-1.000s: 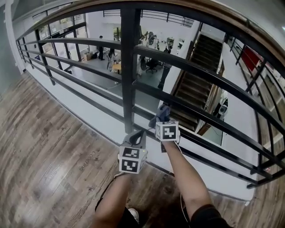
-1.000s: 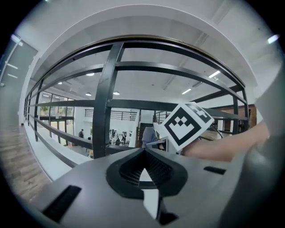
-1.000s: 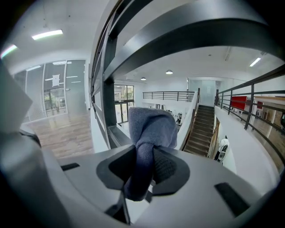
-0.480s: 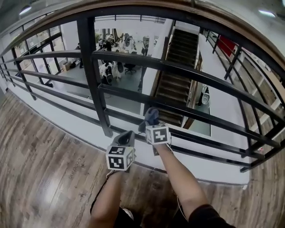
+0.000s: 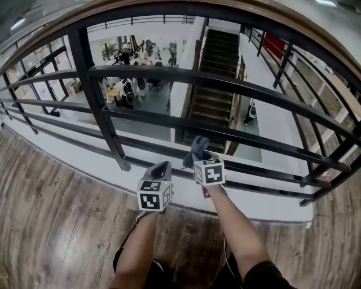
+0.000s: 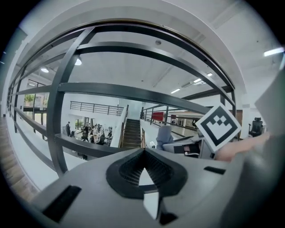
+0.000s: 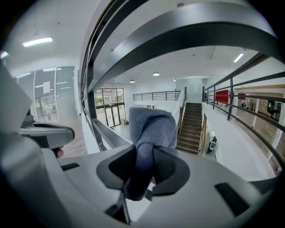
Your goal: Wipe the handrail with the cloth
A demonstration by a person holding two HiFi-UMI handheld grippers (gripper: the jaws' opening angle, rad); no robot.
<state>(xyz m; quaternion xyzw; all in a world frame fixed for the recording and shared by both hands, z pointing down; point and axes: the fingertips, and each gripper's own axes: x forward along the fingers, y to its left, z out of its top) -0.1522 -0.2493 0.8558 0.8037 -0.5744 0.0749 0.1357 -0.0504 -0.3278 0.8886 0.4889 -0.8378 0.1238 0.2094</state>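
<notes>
Your right gripper clamps the cloth below the handrail, wiping seemingly unstarted; your left gripper is closed and empty.

the right gripper pinches a folded grey-blue terry cloth just below the dark metal handrail bar.

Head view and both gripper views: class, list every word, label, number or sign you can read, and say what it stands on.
No readable text in any view.
The left marker cube and right marker cube: square patterns, no letters.
The faint floor print: too blurred to read.
The red panel by the stairs: too far to read.
The cloth: no label shows.
</notes>
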